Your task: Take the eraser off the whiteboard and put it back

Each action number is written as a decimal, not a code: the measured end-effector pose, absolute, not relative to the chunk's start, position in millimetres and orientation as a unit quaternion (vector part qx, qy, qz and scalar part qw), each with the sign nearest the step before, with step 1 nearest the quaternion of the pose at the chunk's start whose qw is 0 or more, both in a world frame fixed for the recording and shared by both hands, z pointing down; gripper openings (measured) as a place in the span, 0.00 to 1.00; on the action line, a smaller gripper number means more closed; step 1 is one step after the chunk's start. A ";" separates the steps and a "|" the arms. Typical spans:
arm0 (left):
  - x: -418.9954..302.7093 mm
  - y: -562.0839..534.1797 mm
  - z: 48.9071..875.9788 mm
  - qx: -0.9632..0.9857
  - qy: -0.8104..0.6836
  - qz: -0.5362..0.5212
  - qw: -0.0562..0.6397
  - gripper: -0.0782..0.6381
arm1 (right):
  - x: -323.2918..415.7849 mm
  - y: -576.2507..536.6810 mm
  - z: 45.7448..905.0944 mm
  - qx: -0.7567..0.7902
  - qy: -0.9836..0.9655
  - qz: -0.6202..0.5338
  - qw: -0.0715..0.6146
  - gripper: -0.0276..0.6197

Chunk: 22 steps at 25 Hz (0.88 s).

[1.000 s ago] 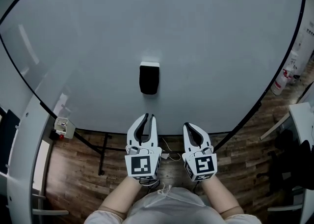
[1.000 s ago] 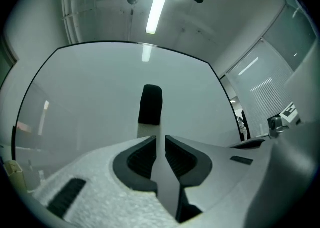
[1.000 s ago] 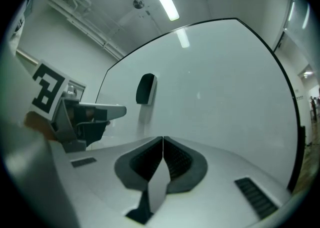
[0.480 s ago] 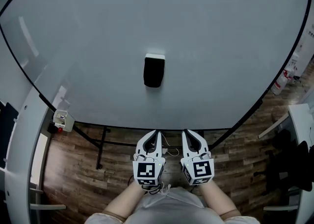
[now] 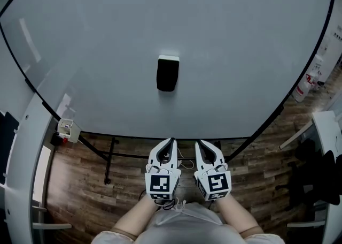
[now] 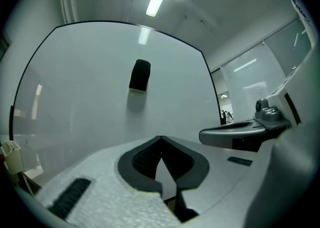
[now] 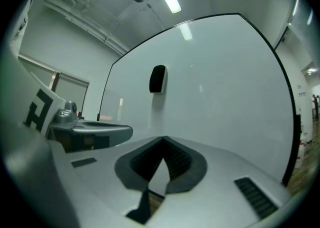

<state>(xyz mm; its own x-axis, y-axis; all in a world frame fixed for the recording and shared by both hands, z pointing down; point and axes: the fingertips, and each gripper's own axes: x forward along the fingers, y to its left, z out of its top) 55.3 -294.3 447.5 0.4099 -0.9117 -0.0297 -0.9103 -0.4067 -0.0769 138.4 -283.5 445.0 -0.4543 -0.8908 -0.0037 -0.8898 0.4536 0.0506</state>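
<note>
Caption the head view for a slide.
Left gripper and right gripper, both shut and empty, side by side below the whiteboard; black eraser on the board, untouched.

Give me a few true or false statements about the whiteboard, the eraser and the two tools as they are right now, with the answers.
1. The eraser sits on the whiteboard. True.
2. The left tool is holding the eraser. False: its jaws are closed on nothing, and in the head view it is below the board's lower edge, well apart from the eraser.
3. The right tool also has its jaws together and holds nothing. True.
4. Two erasers are on the board. False: only one dark eraser shows, near the board's middle.
</note>
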 end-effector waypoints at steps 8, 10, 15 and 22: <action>60.1 -295.3 443.5 -0.849 0.527 -0.009 0.036 0.13 | 135.5 -284.7 439.0 0.518 -0.855 -0.022 0.000 0.08; 61.2 -295.8 444.0 -0.852 0.523 -0.014 0.039 0.13 | 134.9 -285.5 438.6 0.517 -0.856 -0.022 -0.002 0.08; 58.4 -298.9 442.6 -0.852 0.522 -0.015 0.040 0.13 | 134.7 -289.6 439.9 0.517 -0.856 -0.022 -0.002 0.08; 55.2 -306.4 437.5 -0.851 0.523 -0.006 0.042 0.13 | 134.3 -297.0 437.3 0.516 -0.856 -0.028 -0.001 0.08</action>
<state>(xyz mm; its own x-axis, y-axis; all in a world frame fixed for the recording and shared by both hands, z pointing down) 55.2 -306.4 437.5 0.4536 -0.8906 -0.0338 -0.8896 -0.4502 -0.0775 134.3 -297.0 437.3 -0.4681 -0.8831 -0.0313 -0.8833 0.4665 0.0464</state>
